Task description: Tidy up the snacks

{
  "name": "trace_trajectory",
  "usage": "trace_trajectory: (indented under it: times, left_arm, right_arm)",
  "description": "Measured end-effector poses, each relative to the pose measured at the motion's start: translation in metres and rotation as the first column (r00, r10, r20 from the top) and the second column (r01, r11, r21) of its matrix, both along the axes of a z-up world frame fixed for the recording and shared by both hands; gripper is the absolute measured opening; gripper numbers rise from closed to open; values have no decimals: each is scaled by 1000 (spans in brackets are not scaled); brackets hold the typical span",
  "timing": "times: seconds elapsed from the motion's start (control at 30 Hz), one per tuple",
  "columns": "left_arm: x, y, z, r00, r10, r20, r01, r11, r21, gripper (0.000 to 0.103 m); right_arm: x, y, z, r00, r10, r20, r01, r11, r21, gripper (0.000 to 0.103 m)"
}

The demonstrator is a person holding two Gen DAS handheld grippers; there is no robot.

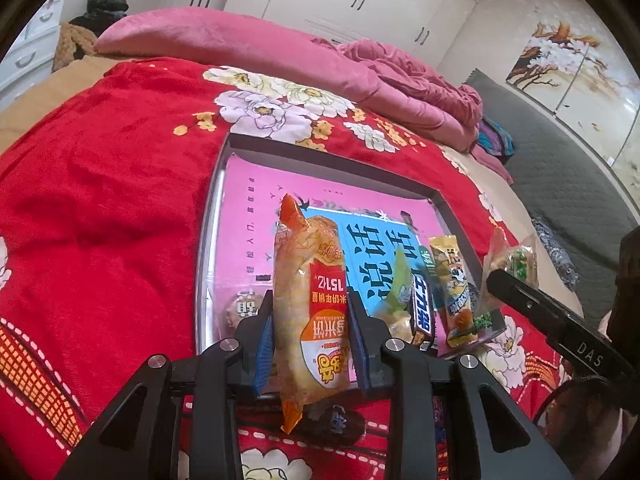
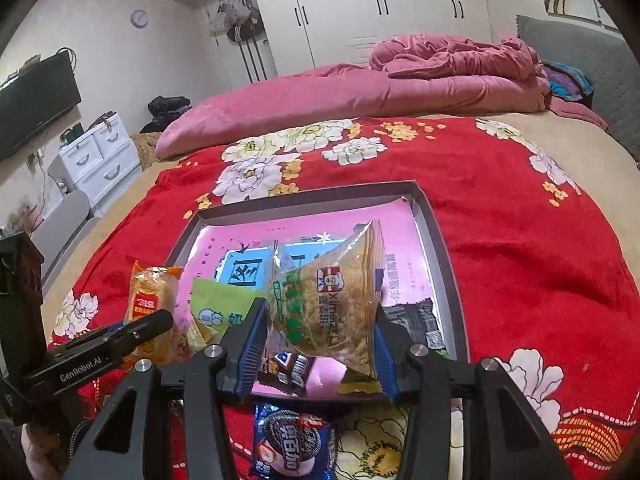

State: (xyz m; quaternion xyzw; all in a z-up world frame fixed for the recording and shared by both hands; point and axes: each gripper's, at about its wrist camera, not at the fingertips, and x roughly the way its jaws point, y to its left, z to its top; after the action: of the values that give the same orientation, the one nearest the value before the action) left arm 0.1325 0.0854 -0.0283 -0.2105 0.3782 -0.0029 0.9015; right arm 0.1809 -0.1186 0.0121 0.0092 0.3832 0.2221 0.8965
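Left claw (image 1: 310, 344) clamped on a long orange rice-cracker packet (image 1: 310, 304), held above the near-left part of a shallow grey tray (image 1: 240, 145) on the bed's red floral blanket (image 1: 100, 184). Inside, near edge: green sachet (image 1: 394, 280), chocolate bar (image 1: 423, 312), yellow packet (image 1: 452, 280). Right claw (image 2: 320, 340) clamped on a clear-wrapped biscuit pack (image 2: 332, 300) over the tray's near edge; Oreo pack (image 2: 290, 444) on the blanket just below.
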Motion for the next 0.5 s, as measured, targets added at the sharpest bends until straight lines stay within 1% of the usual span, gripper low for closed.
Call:
trace_trajectory:
  times: [0.17, 0.5]
  left_arm:
    - [2, -3, -3, 1000, -17, -4, 17, 1000, -13, 33]
    - [5, -12, -8, 999, -50, -17, 50, 999, -9, 33]
  right_arm:
    - [4, 10, 1, 1000, 18, 8, -18, 1000, -23, 48]
    - [8, 16, -8, 999, 32, -17, -32, 999, -16, 48]
